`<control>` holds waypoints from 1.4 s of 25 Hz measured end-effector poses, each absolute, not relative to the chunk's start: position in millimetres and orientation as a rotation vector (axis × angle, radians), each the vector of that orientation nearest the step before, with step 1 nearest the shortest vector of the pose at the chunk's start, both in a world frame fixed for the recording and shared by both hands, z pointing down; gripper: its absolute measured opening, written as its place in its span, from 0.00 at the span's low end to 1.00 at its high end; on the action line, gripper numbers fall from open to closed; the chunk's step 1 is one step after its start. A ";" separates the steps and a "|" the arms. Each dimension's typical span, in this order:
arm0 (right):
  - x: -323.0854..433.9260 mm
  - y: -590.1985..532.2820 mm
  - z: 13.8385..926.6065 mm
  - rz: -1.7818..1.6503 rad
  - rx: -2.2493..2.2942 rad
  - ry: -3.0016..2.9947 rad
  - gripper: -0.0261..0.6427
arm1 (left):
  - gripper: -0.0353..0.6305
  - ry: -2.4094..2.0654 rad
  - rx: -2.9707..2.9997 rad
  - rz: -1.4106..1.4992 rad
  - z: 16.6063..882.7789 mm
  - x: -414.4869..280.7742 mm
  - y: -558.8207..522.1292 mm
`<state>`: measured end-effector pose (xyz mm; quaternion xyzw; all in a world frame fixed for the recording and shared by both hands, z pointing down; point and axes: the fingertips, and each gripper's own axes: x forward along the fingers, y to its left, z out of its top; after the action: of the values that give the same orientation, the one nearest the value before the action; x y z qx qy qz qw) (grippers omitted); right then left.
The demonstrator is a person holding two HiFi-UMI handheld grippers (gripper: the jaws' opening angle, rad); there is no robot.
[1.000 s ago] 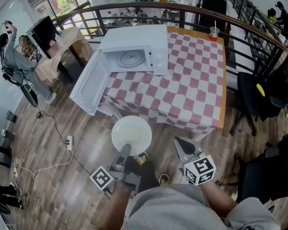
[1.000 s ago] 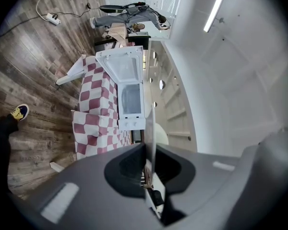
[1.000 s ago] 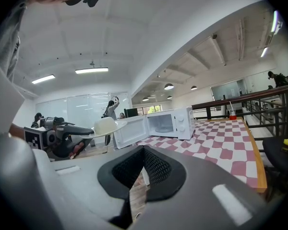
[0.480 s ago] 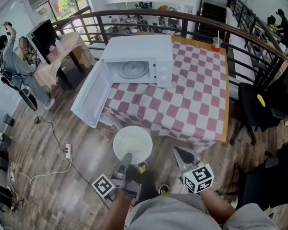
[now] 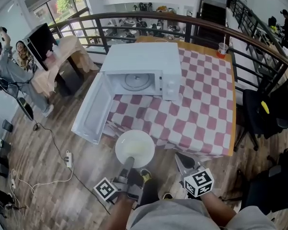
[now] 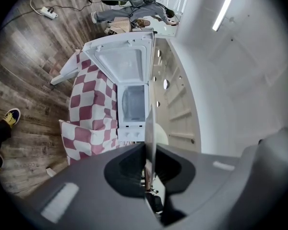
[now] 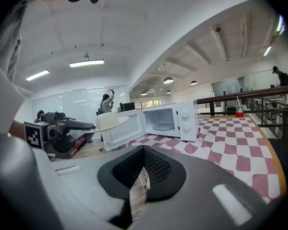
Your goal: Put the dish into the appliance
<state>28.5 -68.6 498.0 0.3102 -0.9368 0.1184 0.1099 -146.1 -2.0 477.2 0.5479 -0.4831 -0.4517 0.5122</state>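
Wood-plank floor (image 5: pixel 53 176) is seen across the lower frame. Table with pink-white checked cloth (image 5: pixel 201 114) is set centre-right, backed by dark curved railing (image 5: pixel 134 17). Windows (image 5: pixel 62 1) are located upper left. Black chair (image 5: pixel 254 123) is seen at right edge, power strip (image 5: pixel 67 159) lower left. Ceiling is lit by strip lights (image 7: pixel 88 63).

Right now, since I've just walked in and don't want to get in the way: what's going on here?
A person is working with a gripper in each hand. The left gripper is shut on the rim of a white dish, held out in front of the checkered table. The white microwave on that table has its door swung open, and the dish isn't inside yet. The right gripper is shut and holds nothing.
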 end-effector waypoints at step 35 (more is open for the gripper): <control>-112.2 -198.9 479.5 0.314 1.070 -2.667 0.04 | 0.10 -1.046 1.351 -0.984 472.9 -282.4 -150.0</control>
<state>-112.2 -198.9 479.5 0.3673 -0.9153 0.1078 0.1251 -282.4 -150.0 472.9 0.5714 -0.4424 -0.4161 0.5520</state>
